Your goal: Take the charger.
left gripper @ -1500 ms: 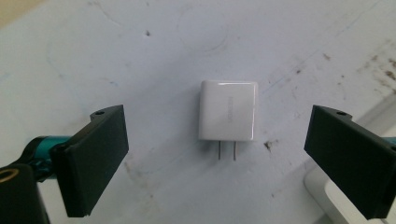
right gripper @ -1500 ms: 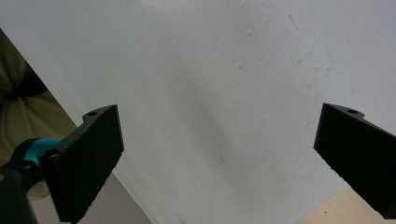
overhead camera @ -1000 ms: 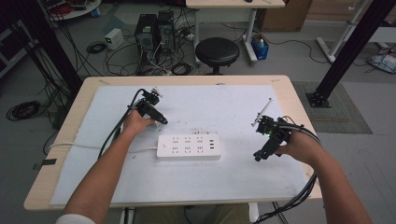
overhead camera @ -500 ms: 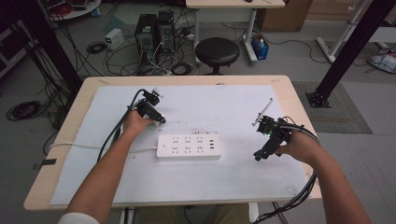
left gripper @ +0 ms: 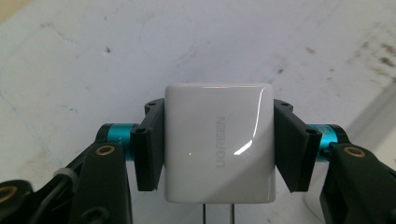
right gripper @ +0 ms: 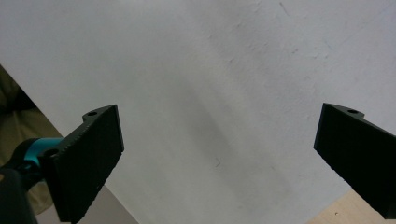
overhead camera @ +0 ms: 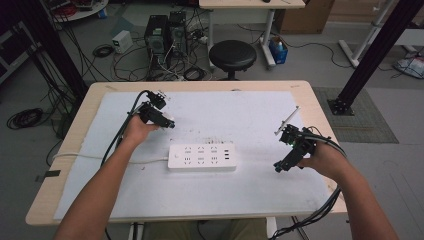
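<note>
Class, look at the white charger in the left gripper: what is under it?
Below the white charger, clamped in the left gripper, lies the stained white table cover. Two metal prongs stick out; the charger hides the cover directly behind it.

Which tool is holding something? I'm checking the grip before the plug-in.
The left tool: its pads clamp a white charger, prongs at the bottom of its view. The right tool stands wide open over bare mat.

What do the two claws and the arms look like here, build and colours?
Both are handheld black rigs. The left claw has flat black jaws on teal collars, with brass-coloured screws in the black links. The right claw has black jaws with ribbed inner faces and the same teal collar. Black cables trail back from each. The forearms are bare, no sleeves showing.
</note>
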